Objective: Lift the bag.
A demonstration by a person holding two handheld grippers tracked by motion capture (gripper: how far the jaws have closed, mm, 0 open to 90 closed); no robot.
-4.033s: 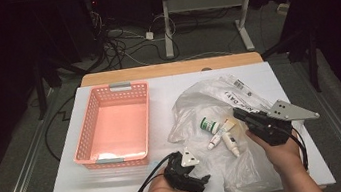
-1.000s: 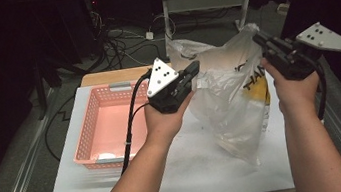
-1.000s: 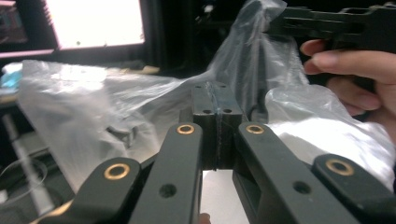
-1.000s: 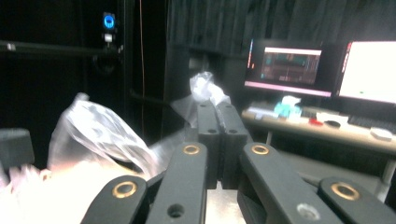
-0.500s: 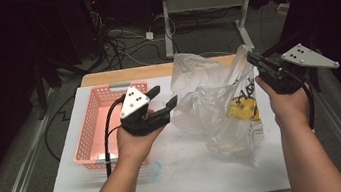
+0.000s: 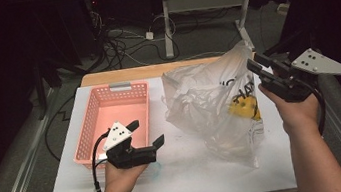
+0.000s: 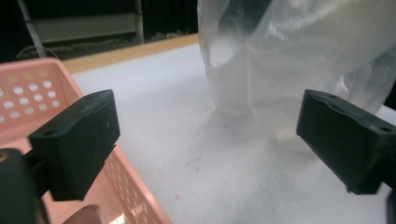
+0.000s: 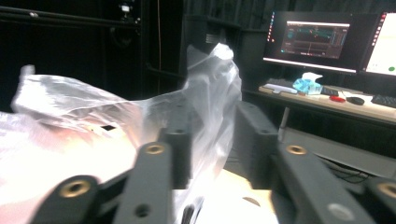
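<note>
Both have just been opening: left gripper (image 6: 149, 131) spread wide and empty near the basket (image 6: 88, 133), right gripper (image 6: 256, 66) slackening with the top of the bag (image 6: 204, 96) loose between its jaws, so the bag, standing mid-counter (image 6: 179, 175), might slump and spill.

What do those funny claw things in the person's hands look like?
Each one is a chunky black tool. The left gripper has two blocky black jaws, a grey three-cornered plate with small dark dots on top, and a black cable looping from it. The right gripper has the same grey dotted plate and a black cable too. In the right gripper view, brass-coloured rivets show on its jaws. The person's forearms are bare, with no sleeves.
</note>
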